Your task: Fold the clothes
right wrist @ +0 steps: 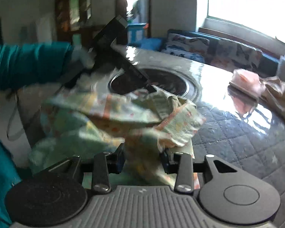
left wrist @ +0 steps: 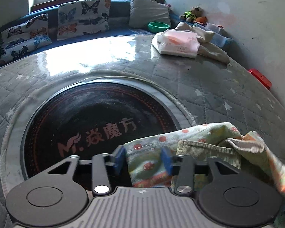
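A small patterned garment (left wrist: pixel 199 138), pale green and cream with orange dots and a ribbed cuff, hangs bunched above the table. My left gripper (left wrist: pixel 143 158) is shut on one edge of it, the cloth filling the space between the blue pads. In the right wrist view the same garment (right wrist: pixel 133 114) stretches, blurred, from my right gripper (right wrist: pixel 143 160), shut on a bunched part, up to the left gripper (right wrist: pixel 151 88). A person's teal sleeve (right wrist: pixel 28 62) holds that left gripper.
The table (left wrist: pixel 209 87) has a grey quilted star cover under shiny plastic, with a round black hob (left wrist: pixel 96 121) set in its middle. A tissue pack (left wrist: pixel 177 41) and a beige cloth (left wrist: pixel 210 47) lie at the far side. Butterfly cushions (left wrist: pixel 83 19) line a bench behind.
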A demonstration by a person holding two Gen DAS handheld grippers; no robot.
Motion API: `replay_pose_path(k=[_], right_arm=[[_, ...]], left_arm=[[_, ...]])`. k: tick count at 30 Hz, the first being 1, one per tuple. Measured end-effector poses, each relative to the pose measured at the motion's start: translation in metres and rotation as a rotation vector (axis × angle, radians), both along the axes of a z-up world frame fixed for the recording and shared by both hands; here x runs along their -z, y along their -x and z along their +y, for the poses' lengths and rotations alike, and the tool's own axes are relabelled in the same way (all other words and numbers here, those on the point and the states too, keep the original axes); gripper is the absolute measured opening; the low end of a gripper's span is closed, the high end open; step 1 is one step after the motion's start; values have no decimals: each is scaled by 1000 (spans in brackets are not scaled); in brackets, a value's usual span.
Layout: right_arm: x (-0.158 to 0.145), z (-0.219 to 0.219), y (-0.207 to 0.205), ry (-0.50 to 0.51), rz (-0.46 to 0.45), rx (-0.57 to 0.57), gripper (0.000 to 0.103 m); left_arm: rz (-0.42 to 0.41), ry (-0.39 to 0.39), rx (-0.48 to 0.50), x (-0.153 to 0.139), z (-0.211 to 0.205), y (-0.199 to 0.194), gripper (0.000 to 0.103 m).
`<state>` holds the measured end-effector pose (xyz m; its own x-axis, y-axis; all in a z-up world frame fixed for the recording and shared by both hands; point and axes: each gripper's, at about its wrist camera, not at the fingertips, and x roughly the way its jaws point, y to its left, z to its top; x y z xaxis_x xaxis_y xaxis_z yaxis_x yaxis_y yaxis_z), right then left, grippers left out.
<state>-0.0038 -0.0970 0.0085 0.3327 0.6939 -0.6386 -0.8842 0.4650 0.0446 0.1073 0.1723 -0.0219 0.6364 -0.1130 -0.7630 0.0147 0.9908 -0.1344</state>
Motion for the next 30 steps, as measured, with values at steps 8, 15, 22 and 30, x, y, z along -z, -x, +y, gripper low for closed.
replay_pose_path(k=[8,15,22,30], right_arm=[[-14,-11,-37,-31,-112,211,7],[5,-38,-84,72,-70,485,21],[16,-40,-92,81,-59,559,43],[38,2,-98,138,-42,391,44]], left_arm=[[-112,3,40,-11,-8,5,7],[-289,3,92,-29,-1,30,7],[-199,-48,65,-16,-4,14,6],[-140,-140,-21,-4,13,15,6]])
